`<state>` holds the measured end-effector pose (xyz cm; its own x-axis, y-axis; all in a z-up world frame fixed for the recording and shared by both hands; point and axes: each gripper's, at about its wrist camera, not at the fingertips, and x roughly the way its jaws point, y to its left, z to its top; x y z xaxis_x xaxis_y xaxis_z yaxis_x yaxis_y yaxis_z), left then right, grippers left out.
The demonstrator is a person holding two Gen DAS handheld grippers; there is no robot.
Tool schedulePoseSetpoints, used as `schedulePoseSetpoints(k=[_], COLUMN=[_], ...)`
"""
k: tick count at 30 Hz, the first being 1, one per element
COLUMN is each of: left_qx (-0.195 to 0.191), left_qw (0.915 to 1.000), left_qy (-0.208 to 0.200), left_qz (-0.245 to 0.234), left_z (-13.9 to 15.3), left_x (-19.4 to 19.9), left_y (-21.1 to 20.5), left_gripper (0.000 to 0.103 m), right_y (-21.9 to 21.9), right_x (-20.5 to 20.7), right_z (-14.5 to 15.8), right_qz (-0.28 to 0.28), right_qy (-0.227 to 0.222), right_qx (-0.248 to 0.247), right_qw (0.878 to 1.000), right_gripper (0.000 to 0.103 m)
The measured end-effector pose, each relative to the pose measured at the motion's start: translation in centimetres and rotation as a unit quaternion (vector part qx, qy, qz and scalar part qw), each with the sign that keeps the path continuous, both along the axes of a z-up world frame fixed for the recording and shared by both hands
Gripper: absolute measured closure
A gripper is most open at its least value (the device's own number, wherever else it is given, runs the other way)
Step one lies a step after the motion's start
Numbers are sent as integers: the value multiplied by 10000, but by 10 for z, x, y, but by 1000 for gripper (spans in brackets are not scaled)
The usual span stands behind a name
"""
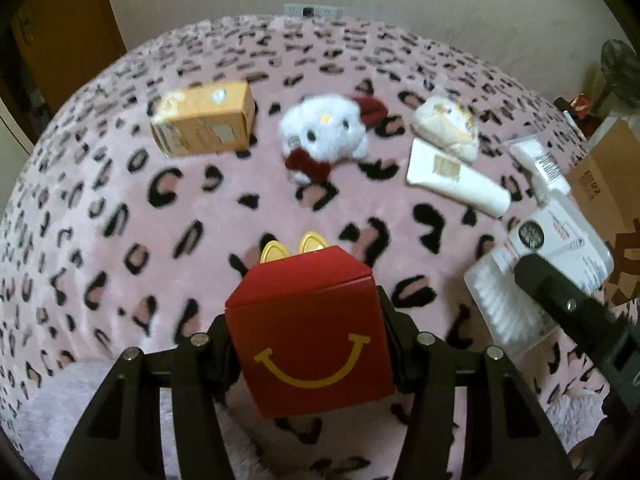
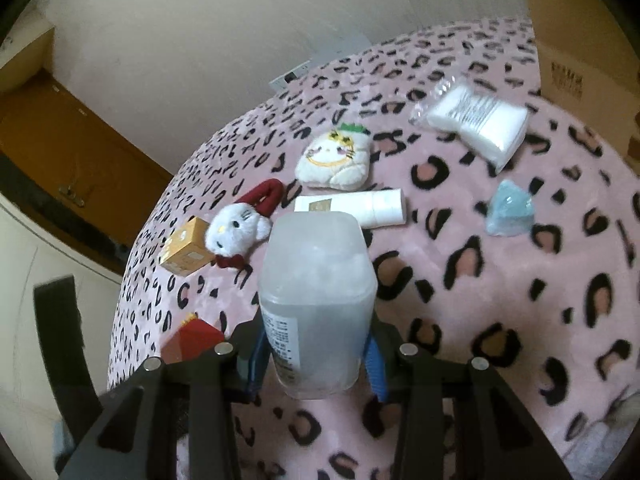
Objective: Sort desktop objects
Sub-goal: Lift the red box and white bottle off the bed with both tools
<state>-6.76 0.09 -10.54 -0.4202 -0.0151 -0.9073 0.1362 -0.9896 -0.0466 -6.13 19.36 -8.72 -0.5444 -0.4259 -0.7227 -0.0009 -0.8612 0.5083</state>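
Low in the frame, my left tool (image 1: pixel 310 344) pinches the red cardboard box with a yellow smile (image 1: pixel 312 332); my right tool (image 2: pixel 316 354) clamps the frosted translucent plastic container (image 2: pixel 318 300). Both seem clear of the pink leopard-print plush cover (image 1: pixel 120 208). I should carry them level, clearing the white cat plush (image 1: pixel 324 132).

Label print on the clear container (image 2: pixel 316 300) unreadable, red box (image 2: pixel 190 342) partly hidden behind right tongs (image 2: pixel 316 364), cardboard box (image 1: pixel 604 184) cut off.
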Motion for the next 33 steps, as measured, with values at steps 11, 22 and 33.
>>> schedulePoseSetpoints(k=[11, 22, 33], left_qx=[-275, -453, -445], left_qw=[9974, 9920, 9869], left_qy=[641, 1142, 1462], left_qz=[-185, -305, -522], left_z=[72, 123, 154], left_x=[33, 74, 101], left_y=[2, 9, 25], left_gripper=[47, 47, 47], right_y=[3, -6, -4], right_x=[45, 85, 117], right_z=[49, 94, 122], right_qz=[63, 55, -62], right_qy=[487, 1092, 1441], right_qx=[487, 1120, 1358], right_qw=[9976, 9877, 9802], right_gripper=[62, 62, 62])
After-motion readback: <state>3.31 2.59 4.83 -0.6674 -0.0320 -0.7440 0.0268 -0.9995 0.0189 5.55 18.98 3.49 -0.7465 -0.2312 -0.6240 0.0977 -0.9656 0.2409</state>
